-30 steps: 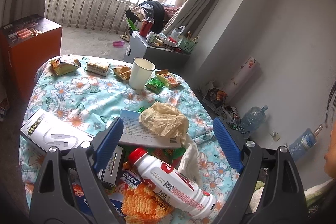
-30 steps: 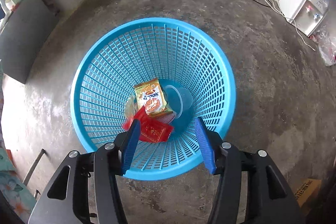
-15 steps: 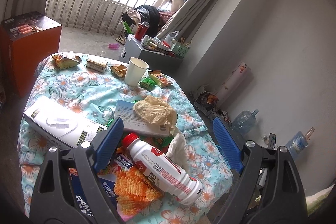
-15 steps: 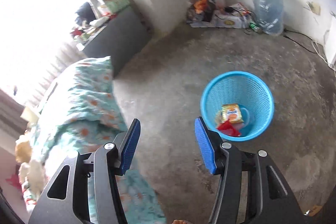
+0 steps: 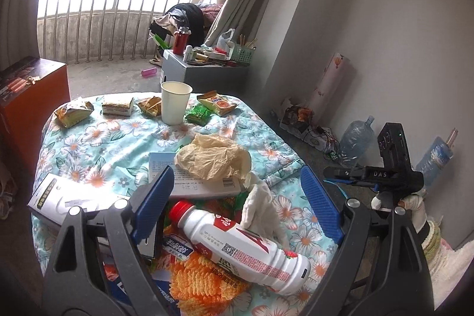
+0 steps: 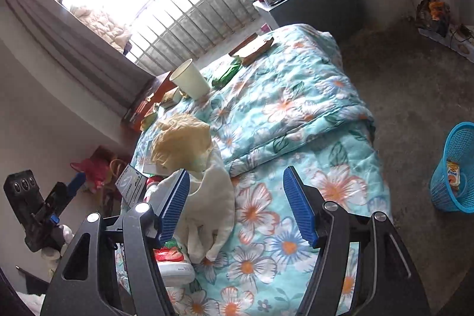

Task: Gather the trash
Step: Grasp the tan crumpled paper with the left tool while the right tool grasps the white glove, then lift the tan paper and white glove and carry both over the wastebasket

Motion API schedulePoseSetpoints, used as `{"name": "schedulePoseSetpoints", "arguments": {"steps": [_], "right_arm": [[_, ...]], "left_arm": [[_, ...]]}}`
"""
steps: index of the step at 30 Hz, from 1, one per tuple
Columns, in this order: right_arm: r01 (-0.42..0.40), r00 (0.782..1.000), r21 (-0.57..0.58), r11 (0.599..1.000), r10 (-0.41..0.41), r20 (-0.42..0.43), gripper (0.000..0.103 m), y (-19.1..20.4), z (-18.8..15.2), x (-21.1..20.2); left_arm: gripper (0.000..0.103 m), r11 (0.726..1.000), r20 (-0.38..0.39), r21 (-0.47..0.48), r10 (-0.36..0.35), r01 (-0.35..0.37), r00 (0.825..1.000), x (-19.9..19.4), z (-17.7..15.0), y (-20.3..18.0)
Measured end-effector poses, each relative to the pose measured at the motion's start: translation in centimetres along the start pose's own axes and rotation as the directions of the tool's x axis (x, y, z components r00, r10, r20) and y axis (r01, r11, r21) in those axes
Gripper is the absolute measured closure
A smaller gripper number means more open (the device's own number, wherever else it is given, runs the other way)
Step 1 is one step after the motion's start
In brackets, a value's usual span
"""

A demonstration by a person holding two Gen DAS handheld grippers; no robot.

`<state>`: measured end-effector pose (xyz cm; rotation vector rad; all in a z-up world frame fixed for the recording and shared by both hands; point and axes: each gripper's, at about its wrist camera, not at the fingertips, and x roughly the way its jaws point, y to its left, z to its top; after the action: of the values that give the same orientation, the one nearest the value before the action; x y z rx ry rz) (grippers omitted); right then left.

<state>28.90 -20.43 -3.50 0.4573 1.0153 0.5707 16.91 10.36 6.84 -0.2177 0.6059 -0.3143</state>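
Observation:
Trash lies on a floral quilt (image 5: 112, 144) (image 6: 296, 108): a white drink bottle (image 5: 237, 242) with a red cap, a crumpled white tissue (image 5: 260, 209) (image 6: 210, 203), a crumpled tan bag (image 5: 213, 156) (image 6: 180, 138), a paper cup (image 5: 174, 102) (image 6: 191, 79) and several snack wrappers. My left gripper (image 5: 237, 197) hovers open over the bottle and tissue, touching neither. My right gripper (image 6: 237, 203) hangs above the quilt's near edge beside the tissue, its jaws opening with nothing between them. A blue basket (image 6: 453, 168) on the floor at right holds wrappers.
A white box (image 5: 59, 197) and a booklet (image 5: 183, 179) lie on the quilt. An orange cabinet (image 5: 26, 102) stands left, a grey cabinet (image 5: 201, 70) with clutter beyond. Water jugs (image 5: 355, 138) and cables line the wall. The other gripper (image 5: 385, 168) shows at right.
My right gripper has swung up and away from the blue basket to the quilt, and its jaws have widened. My left gripper has shifted slightly and rolled, staying open over the bottle.

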Motion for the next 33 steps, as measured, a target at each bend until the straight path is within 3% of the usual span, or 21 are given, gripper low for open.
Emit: {"name": "schedulePoseSetpoints", "arguments": {"steps": [4,8,15,20,23,28,33], "right_arm": [[-0.074,0.992,0.111,0.991,0.084,-0.095,0.039,0.2,-1.1,4.7],[-0.097,0.983,0.178,0.979,0.123,-0.138,0.039,-0.3,-1.2,7.9],[-0.116,0.973,0.2,0.973,0.152,-0.175,0.039,-0.3,-1.8,9.8],[-0.121,0.971,0.197,0.973,0.157,-0.182,0.06,-0.2,-2.2,9.8],[-0.113,0.974,0.194,0.974,0.148,-0.173,0.072,-0.5,-2.2,9.5],[-0.124,0.979,0.215,0.969,0.154,-0.132,0.091,-1.2,-2.7,7.7],[-0.142,0.985,0.221,0.965,0.161,-0.07,0.098,-2.1,-2.9,5.1]], "left_arm": [[0.02,0.99,-0.107,0.128,-0.049,0.063,0.993,5.2,2.7,-1.9],[0.02,0.97,-0.211,0.245,0.04,0.013,0.977,11.2,3.5,-2.7],[0.032,0.958,-0.326,0.287,0.123,-0.026,0.937,16.8,2.8,-1.1],[0.047,0.952,-0.368,0.303,0.165,-0.05,0.915,18.2,1.8,-0.4],[0.059,0.948,-0.365,0.31,0.194,-0.077,0.911,18.5,1.7,0.0],[0.088,0.943,-0.36,0.323,0.198,-0.077,0.912,18.5,2.0,-0.2],[0.097,0.941,-0.331,0.328,0.198,-0.084,0.922,17.4,2.6,-0.8]]}}
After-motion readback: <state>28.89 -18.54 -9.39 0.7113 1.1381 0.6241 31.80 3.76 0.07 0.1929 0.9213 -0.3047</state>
